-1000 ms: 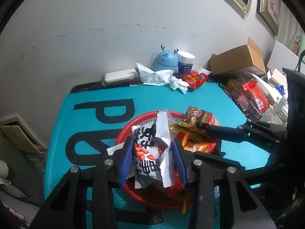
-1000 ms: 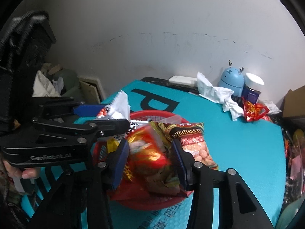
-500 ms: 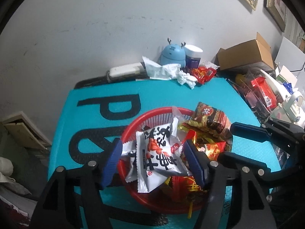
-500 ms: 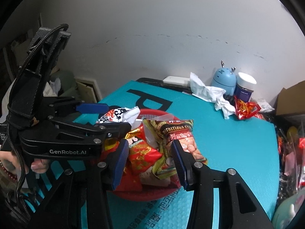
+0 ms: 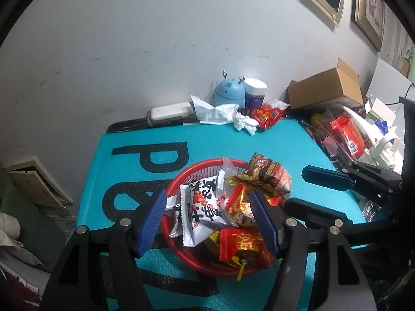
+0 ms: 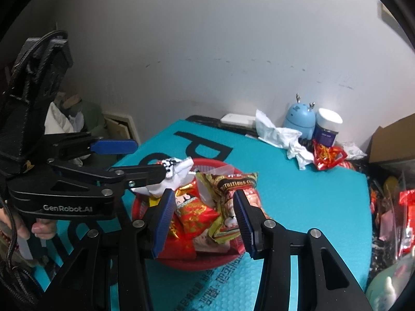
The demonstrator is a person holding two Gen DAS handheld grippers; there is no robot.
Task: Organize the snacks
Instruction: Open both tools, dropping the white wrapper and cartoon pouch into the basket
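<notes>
Comparing against a second back: left gripper (image 5: 208,219) had been pinching the white peanut packet (image 5: 201,213); its jaws stood spread, packet lying loose in the red basket (image 5: 181,181) with clear gaps to both blue pads. Left gripper also sat a bit higher above the basket than before. Right gripper (image 6: 205,220) was unchanged, jaws partly apart over the red and gold snack bags (image 6: 197,212); contact with the pads couldn't be told. Brown snack bag (image 6: 233,184) leaned on the basket's far rim. Further back on the teal mat (image 5: 233,142), crumpled tissue (image 5: 243,123) and blue deer-shaped gadget (image 5: 229,93) hadn't moved.
</notes>
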